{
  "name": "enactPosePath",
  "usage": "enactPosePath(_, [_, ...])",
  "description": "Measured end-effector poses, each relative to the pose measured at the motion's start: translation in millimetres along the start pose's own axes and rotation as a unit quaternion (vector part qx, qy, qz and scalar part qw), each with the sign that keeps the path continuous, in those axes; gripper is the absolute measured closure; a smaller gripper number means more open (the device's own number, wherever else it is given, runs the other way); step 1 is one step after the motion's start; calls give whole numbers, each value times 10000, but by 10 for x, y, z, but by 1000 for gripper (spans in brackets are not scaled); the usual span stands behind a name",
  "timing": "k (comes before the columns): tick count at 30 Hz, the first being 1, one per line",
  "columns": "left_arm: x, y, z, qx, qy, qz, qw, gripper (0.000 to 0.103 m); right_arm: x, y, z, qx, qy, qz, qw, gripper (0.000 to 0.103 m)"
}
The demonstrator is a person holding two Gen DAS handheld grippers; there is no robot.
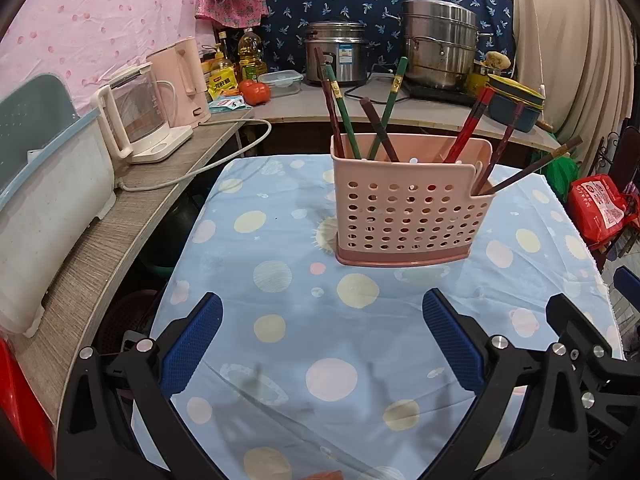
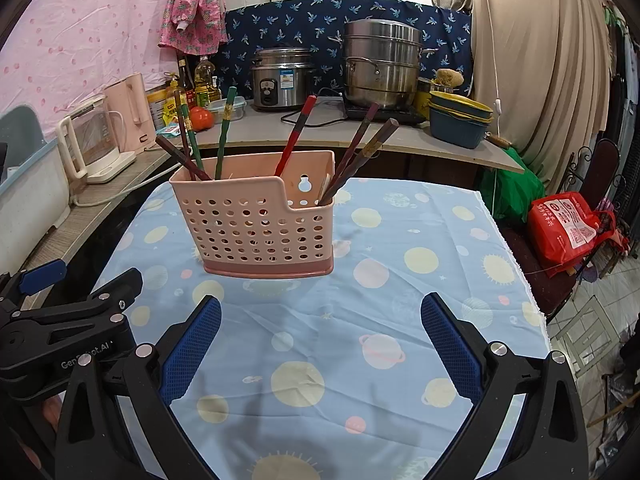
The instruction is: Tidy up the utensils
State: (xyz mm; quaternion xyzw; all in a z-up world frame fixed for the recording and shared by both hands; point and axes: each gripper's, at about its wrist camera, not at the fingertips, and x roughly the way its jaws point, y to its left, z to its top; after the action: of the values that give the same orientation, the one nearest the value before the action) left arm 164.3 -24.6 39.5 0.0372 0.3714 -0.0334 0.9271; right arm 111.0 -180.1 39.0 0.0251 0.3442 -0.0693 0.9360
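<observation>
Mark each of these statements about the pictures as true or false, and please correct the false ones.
1. The pink perforated plastic holder lies on its side. False: it stands upright on the blue planet-print tablecloth.
2. Both green chopsticks stand in the holder. True.
3. The left claw grips a chopstick. False: it is open and holds nothing.
4. The right claw is open. True.
5. A steel rice cooker sits on the counter behind. True.
6. The red chopstick lies flat on the tablecloth. False: it leans in the holder.
</observation>
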Motion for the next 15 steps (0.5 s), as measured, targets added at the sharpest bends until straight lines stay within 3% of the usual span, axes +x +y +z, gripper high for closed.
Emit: enactPosePath(15, [2,12,0,-4,12,-11,10000,7,-2,4,-3,-1,0,-5,10000,7])
